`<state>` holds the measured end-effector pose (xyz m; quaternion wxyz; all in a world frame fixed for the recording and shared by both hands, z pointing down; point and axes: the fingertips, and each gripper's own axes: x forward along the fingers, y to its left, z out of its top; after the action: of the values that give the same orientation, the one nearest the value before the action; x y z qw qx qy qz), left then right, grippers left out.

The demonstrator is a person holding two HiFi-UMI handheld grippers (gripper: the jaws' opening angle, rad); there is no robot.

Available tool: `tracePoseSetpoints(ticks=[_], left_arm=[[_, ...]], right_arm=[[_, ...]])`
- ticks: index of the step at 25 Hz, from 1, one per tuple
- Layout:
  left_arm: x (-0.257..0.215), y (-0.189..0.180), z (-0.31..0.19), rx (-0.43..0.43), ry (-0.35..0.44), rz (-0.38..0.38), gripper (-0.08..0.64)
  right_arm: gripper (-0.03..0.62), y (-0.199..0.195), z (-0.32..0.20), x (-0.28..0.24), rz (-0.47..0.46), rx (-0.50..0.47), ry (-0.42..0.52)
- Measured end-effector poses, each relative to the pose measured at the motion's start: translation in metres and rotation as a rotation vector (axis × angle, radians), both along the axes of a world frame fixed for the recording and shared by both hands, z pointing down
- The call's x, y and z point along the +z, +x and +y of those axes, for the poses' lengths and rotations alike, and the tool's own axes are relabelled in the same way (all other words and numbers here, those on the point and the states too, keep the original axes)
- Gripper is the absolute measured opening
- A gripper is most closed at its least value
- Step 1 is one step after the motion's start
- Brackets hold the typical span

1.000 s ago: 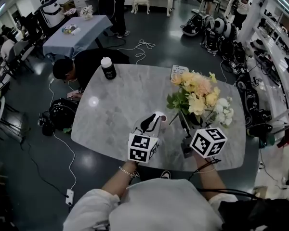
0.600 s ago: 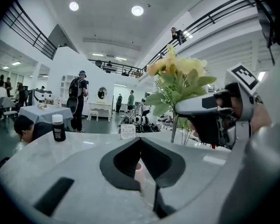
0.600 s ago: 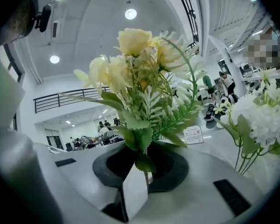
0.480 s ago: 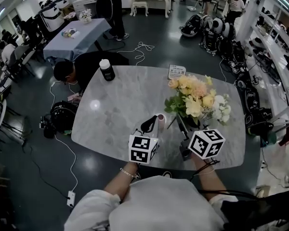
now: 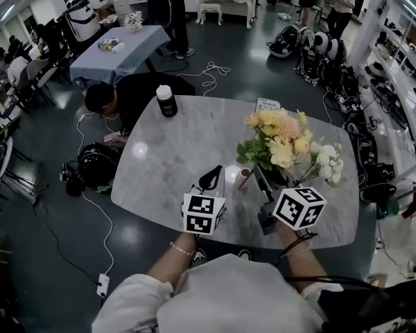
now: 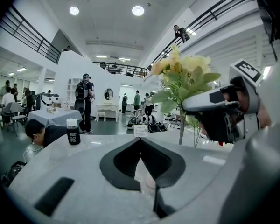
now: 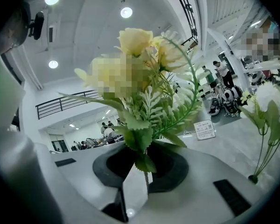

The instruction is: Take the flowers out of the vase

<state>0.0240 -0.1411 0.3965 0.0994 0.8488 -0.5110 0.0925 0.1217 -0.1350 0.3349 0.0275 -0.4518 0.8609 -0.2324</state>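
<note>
A: Whereabouts of the flowers [image 5: 281,141]?

B: Over the right half of the table [image 5: 168,155], closer to the near edge than the far one. Blooms up and leaning toward the far edge, stems running down toward the near edge.

A: And the vase [image 5: 243,180]?

B: Probably that small pinkish thing by the near edge, just left of the stems. Stem tips in it or out of it: impossible to tell.

A: State of the right gripper [image 7: 145,160]?

B: Closed partway on a green stem [image 7: 145,180], low down, below the leaves. Blooms straight above the jaws in its own view, so long axis roughly upright, tilted a little.

A: And the left gripper [image 6: 140,141]?

B: Shut tight, nothing visible between the tips. Near the vase, on its left, with the bunch up and to the right.

A: Nearer hand for the pull?

B: The right, already on the stem. Best guess: draw upward along the stem line, not sideways, or risk tipping the vase. Left close enough to steady the vase, but only after opening.
</note>
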Motion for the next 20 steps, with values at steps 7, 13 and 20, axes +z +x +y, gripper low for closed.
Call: tracePoseSetpoints(ticks=[7,13,20], left_arm=[[0.012,-0.057,-0.007,-0.039,-0.015,-0.010,0.009],[0.028,-0.100,-0.002,-0.074,-0.067,0.002,0.009],[0.066,-0.136,0.004,-0.108,-0.152,0.007,0.009]], right_arm=[[0.066,-0.058,-0.008,0.010,0.009,-0.041,-0.046],[0.066,-0.107,-0.009,0.032,0.028,-0.087,-0.113],[0.064,-0.151,-0.010,0.075,0.036,-0.131,-0.204]])
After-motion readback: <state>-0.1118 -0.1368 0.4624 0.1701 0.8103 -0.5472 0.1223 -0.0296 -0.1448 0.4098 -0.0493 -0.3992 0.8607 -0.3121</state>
